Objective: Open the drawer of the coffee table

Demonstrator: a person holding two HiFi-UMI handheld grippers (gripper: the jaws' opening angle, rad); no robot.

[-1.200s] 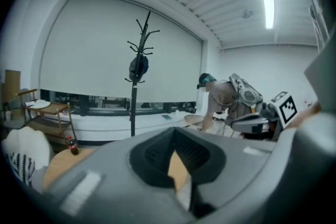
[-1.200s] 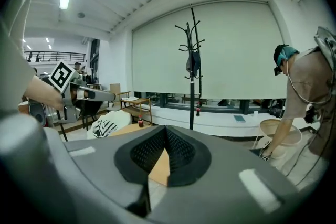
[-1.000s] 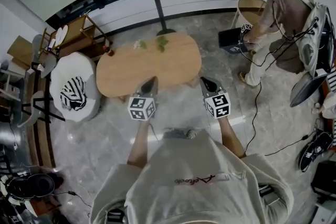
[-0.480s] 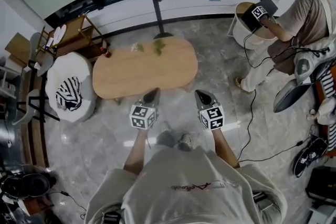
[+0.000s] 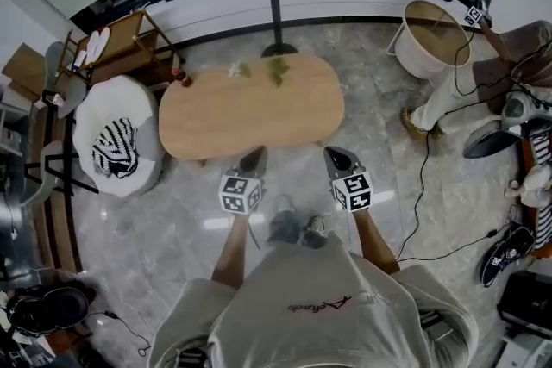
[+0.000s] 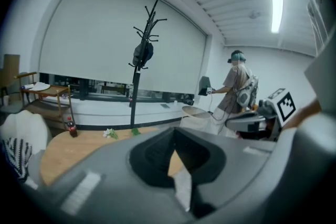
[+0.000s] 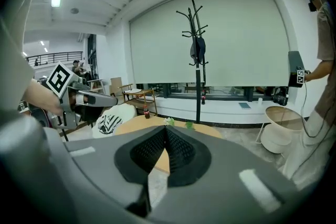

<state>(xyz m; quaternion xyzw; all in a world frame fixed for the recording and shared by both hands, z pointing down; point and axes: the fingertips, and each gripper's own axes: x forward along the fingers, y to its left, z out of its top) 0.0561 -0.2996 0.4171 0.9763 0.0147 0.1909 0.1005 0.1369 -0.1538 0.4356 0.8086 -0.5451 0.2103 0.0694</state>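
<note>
Hanging shut, seemingly empty: left gripper (image 5: 255, 154), right gripper (image 5: 334, 154).

Coffee table (image 5: 250, 112): near side hidden under its top (bystander (image 5: 453, 95) cropped at right).

The coffee table (image 5: 250, 112) has a smooth, matt wooden top; the floor (image 5: 172, 228) looks like glossy marble.

We see the coffee table (image 5: 250, 112), a light wooden oval top, standing level just before the coat stand (image 5: 275, 4); its drawer is hidden from above.
</note>
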